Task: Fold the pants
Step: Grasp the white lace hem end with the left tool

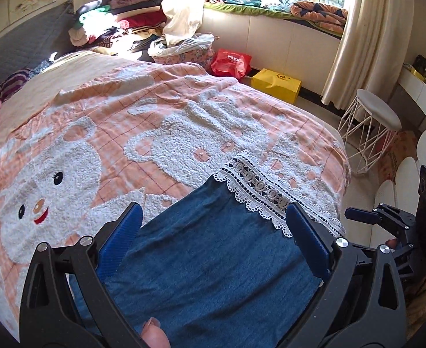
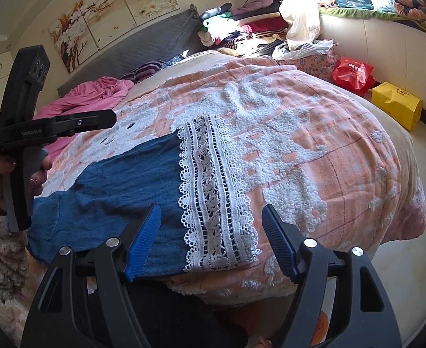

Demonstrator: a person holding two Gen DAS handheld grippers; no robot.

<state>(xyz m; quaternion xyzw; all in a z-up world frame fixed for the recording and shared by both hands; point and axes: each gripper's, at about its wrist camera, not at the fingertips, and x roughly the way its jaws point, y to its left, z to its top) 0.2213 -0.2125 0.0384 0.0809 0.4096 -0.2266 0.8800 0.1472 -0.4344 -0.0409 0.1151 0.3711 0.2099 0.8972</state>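
Blue denim pants [image 1: 213,258] with a white lace hem [image 1: 259,188] lie flat on the pink bear blanket [image 1: 97,133]. My left gripper [image 1: 214,217] is open above the pants leg, its blue pads [image 1: 123,235] spread on either side. In the right wrist view the pants [image 2: 131,185] lie across the near bed edge with the lace hem [image 2: 213,197] in the middle. My right gripper [image 2: 211,217] is open over the hem. The left gripper [image 2: 112,117] shows at far left, held above the pants. The right gripper [image 1: 349,211] shows at the right edge of the left wrist view.
A pile of clothes [image 1: 120,23] lies at the bed's far side. A red bag [image 1: 232,63] and a yellow bag [image 1: 276,84] sit on the floor by the window wall. A white wire stool [image 1: 369,127] stands right of the bed. A pink garment [image 2: 91,95] lies near the headboard.
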